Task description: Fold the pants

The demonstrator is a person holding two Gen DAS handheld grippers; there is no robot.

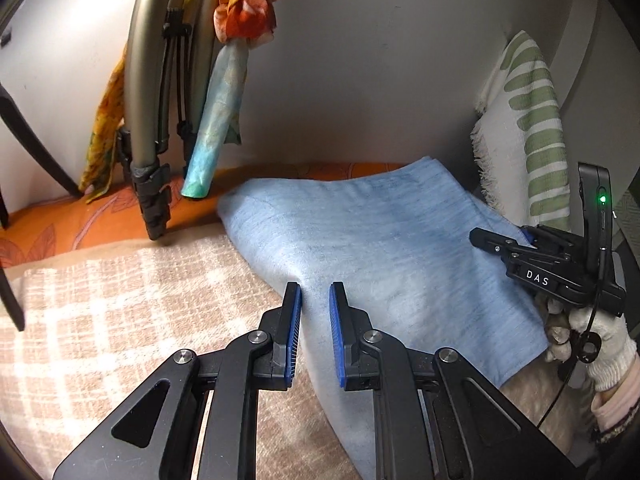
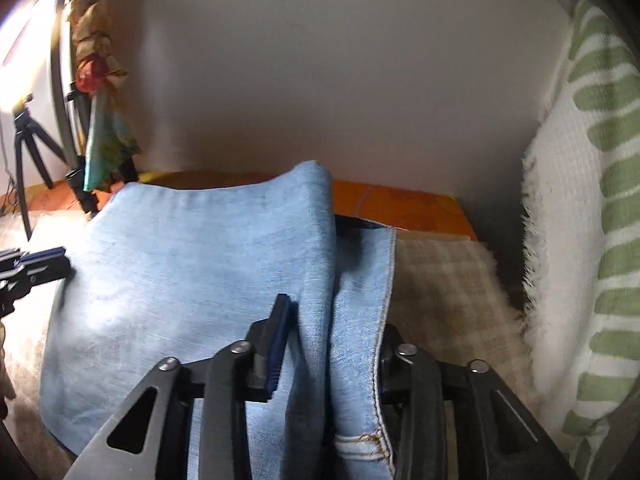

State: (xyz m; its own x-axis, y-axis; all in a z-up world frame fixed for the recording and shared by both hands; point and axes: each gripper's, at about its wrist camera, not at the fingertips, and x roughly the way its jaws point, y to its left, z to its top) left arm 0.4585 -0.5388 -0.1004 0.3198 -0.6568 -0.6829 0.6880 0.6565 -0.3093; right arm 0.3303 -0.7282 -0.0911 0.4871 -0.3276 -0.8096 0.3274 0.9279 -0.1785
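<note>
Light blue denim pants lie folded on a beige checked blanket. My left gripper is open, its blue-padded fingers straddling the near left edge of the pants, nothing pinched. My right gripper shows at the pants' right edge, held by a gloved hand. In the right wrist view the pants fill the middle. My right gripper has its fingers either side of a raised fold of denim with a stitched hem. The right finger is hidden behind the cloth. The left gripper appears at the far left.
A tripod with hanging colourful scarves stands at the back left against a grey wall. A white and green striped cushion leans at the right. An orange patterned sheet lies beyond the blanket.
</note>
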